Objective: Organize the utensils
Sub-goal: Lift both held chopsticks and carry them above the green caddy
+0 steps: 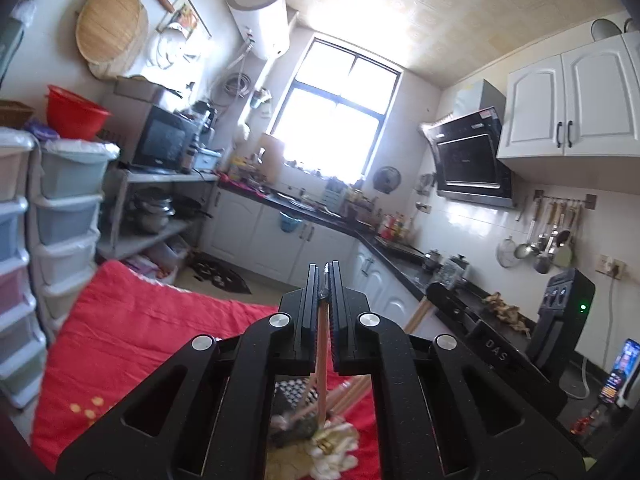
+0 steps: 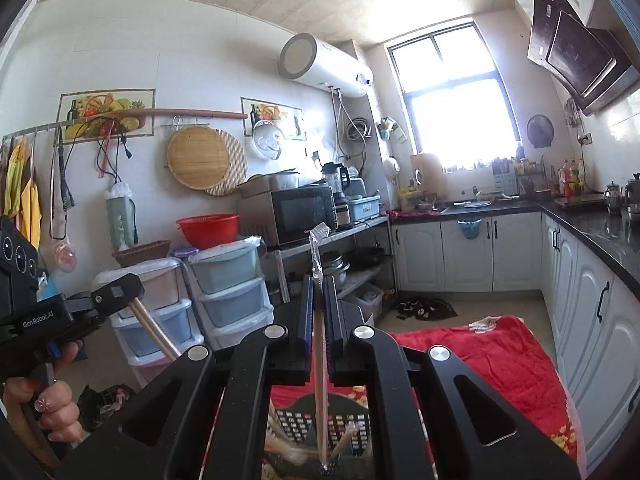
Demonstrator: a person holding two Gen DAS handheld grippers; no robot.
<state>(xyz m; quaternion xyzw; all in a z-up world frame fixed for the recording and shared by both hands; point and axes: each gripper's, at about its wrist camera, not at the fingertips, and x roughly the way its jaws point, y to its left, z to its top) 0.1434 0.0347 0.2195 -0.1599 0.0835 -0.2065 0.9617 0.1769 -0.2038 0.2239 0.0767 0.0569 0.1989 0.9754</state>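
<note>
Right wrist view shows the right gripper point(image 2: 318, 304) shut tight on a thin utensil in a clear wrapper point(image 2: 319, 340), probably a wrapped chopstick or straw. Its long axis runs upright: the crinkled top sticks up above the jaws, and the lower end hangs down into the dark slotted basket point(image 2: 312, 428), which sits directly below the gripper on the red cloth point(image 2: 500, 364). So the basket lies straight down from both grippers, and any sorting move, I judge, works along that vertical line.

Left of the basket, the left gripper point(image 2: 120, 292) is held by a hand point(image 2: 44, 412) and is clamped on a pale wooden stick point(image 2: 154, 330) that slants down toward the basket. More wooden handles lie inside the basket.
</note>
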